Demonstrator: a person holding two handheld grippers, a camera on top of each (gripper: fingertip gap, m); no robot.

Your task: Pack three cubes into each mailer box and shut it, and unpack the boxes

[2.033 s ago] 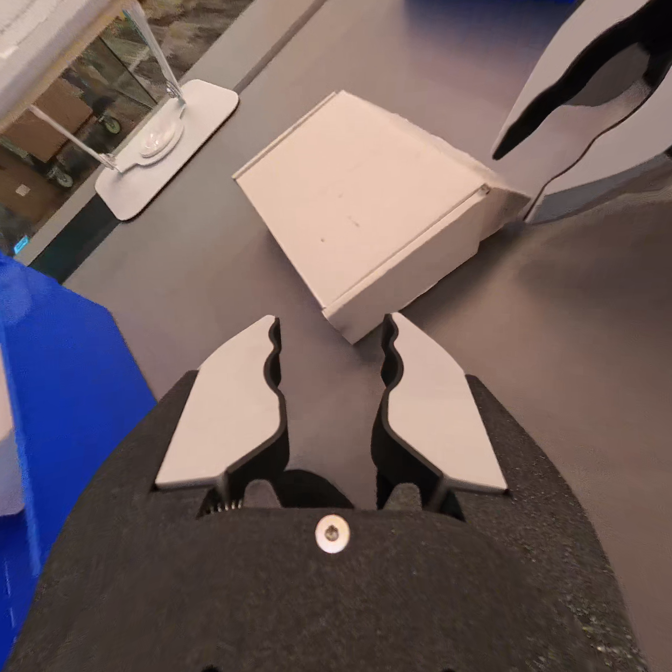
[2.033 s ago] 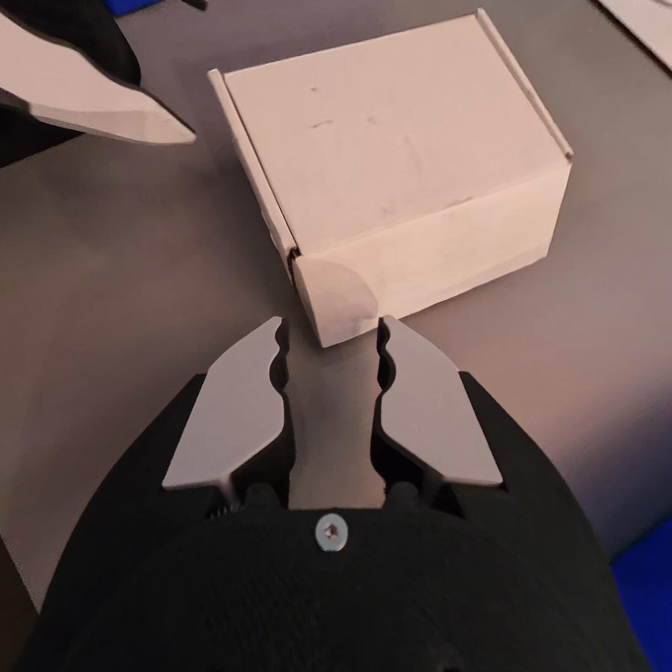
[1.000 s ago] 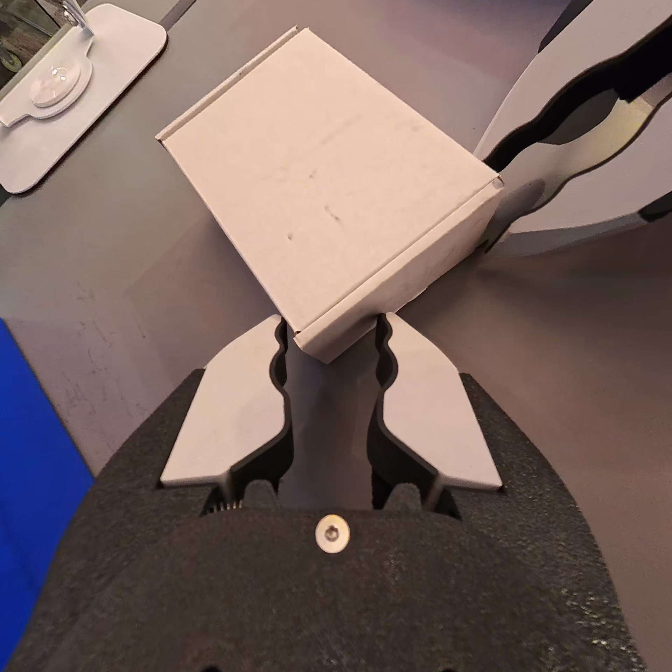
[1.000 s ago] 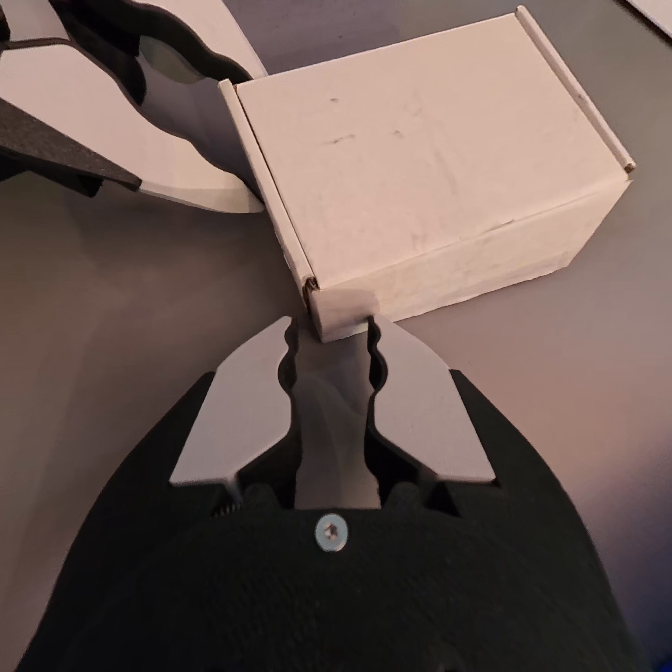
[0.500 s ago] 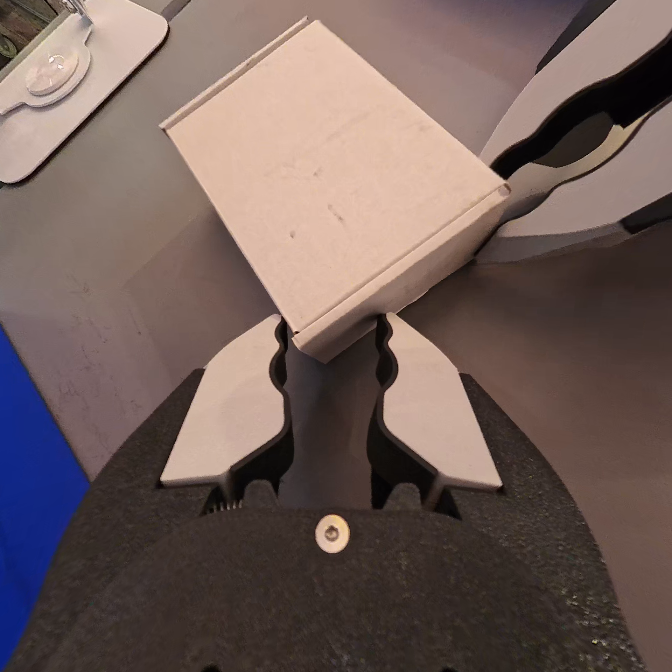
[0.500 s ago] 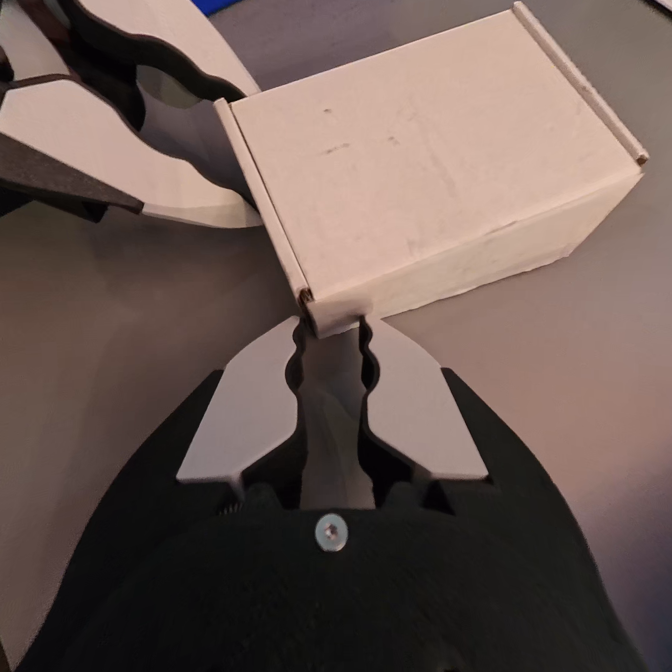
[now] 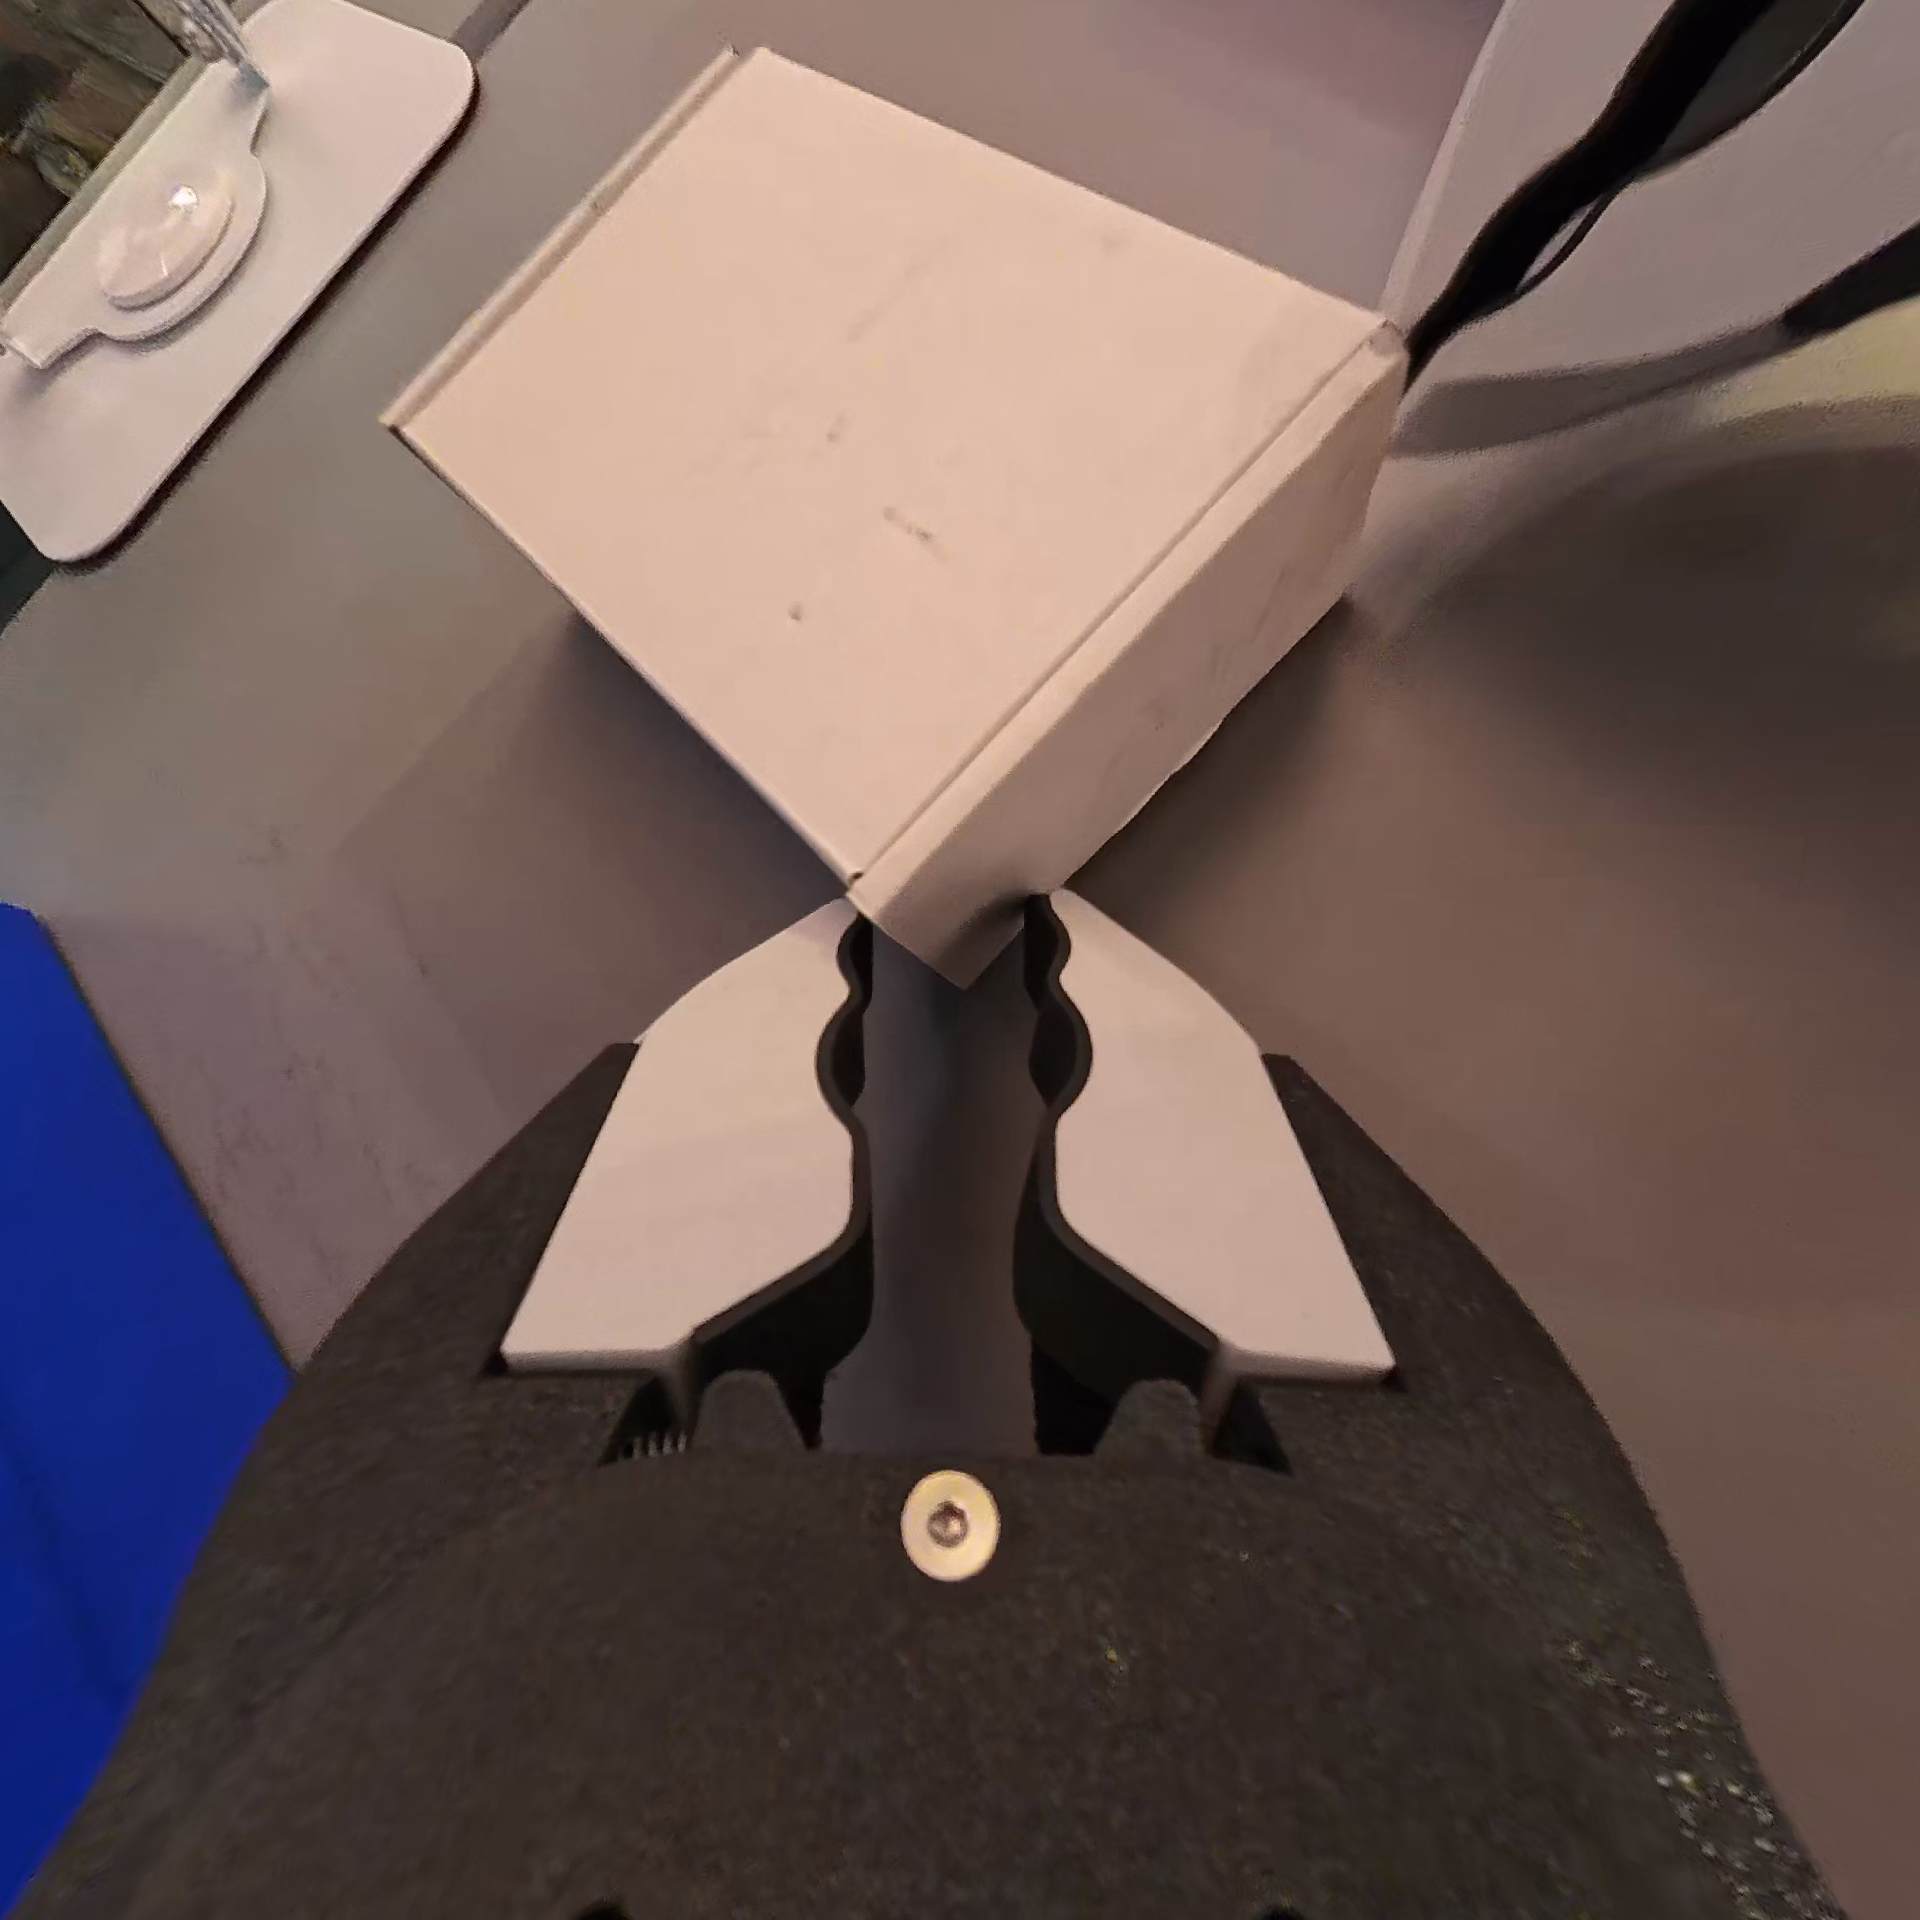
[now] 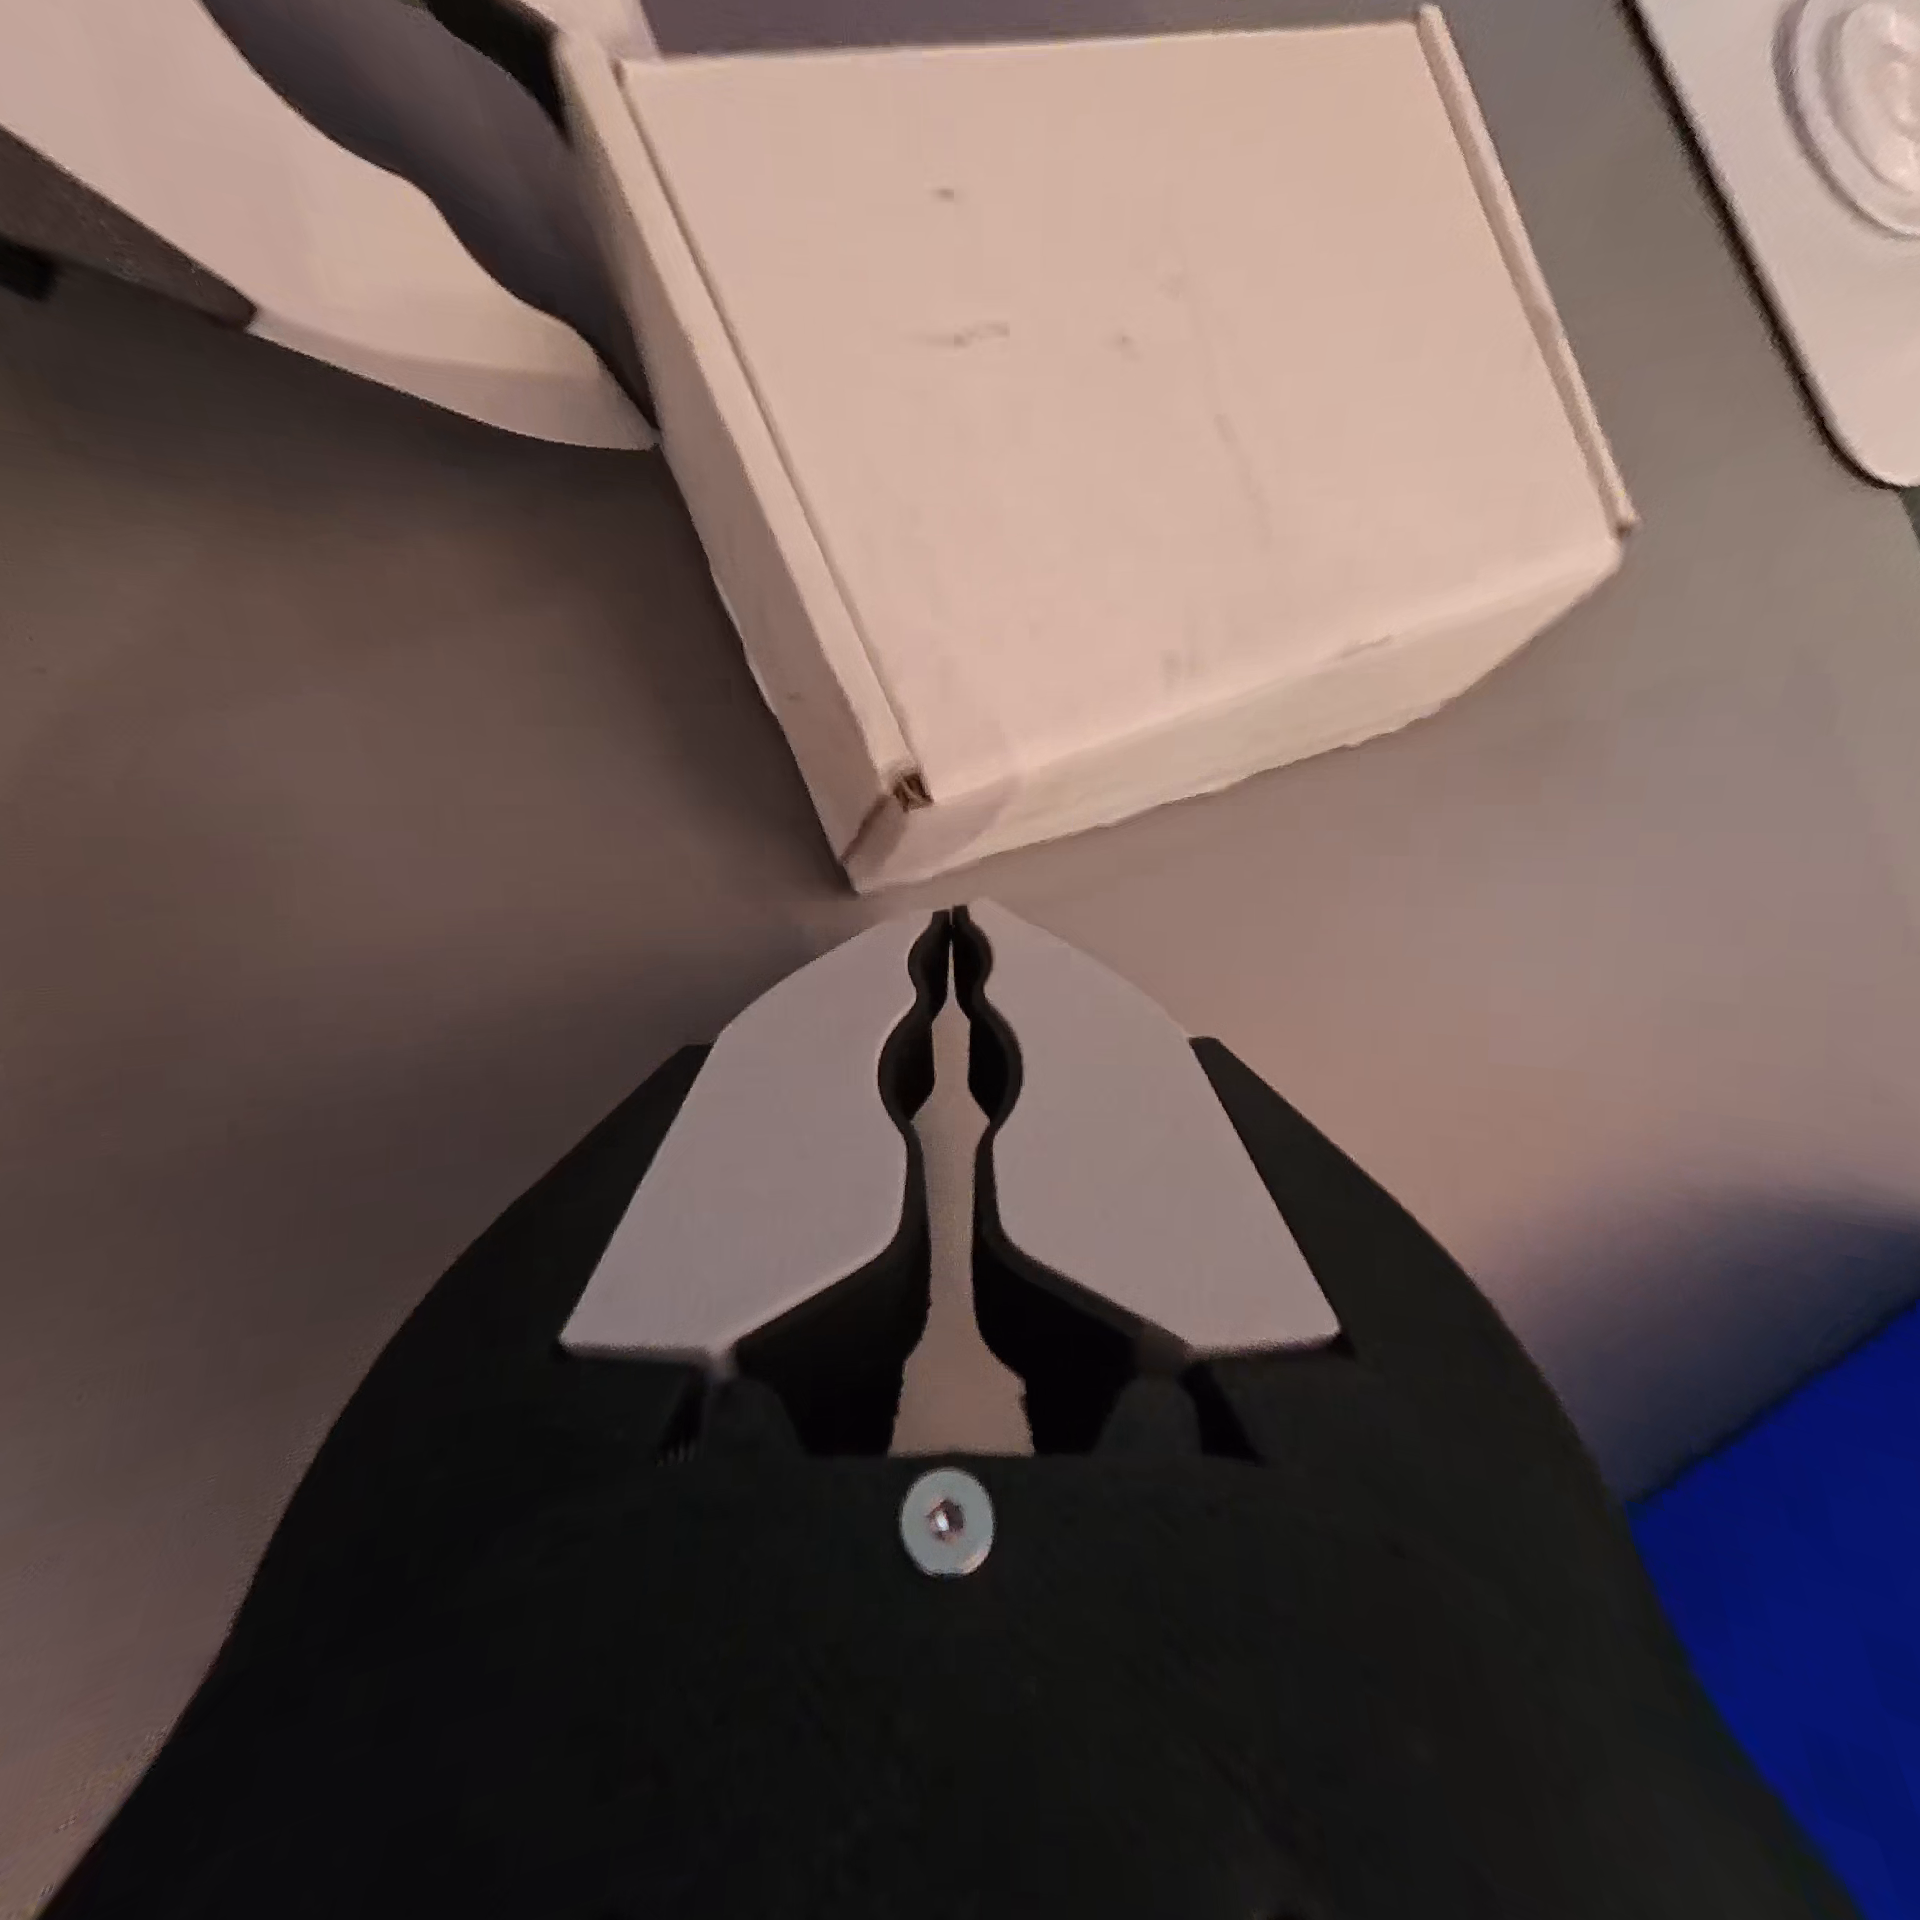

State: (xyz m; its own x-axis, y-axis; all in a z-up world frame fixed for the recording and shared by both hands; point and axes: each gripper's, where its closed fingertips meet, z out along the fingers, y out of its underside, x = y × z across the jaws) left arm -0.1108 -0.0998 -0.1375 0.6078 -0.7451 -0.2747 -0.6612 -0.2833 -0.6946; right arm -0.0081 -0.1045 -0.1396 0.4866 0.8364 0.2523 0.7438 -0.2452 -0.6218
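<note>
A closed white mailer box lies on the dark grey table; no cubes show. My left gripper has its jaws drawn in around the box's near corner, with both fingertips against the cardboard. My right gripper is shut and empty, its tips just short of another corner of the box. In the right wrist view the left gripper's fingers reach the box's far left corner. In the left wrist view the right gripper is blurred at the box's far right corner.
A flat white base plate with a clear stand sits beyond the box and also shows in the right wrist view. A blue bin stands at the left, and another blue surface shows at the right.
My right gripper closed from partly open to shut, and no longer straddles the box corner. My left gripper's jaws narrowed onto the box's near corner. The box turned slightly.
</note>
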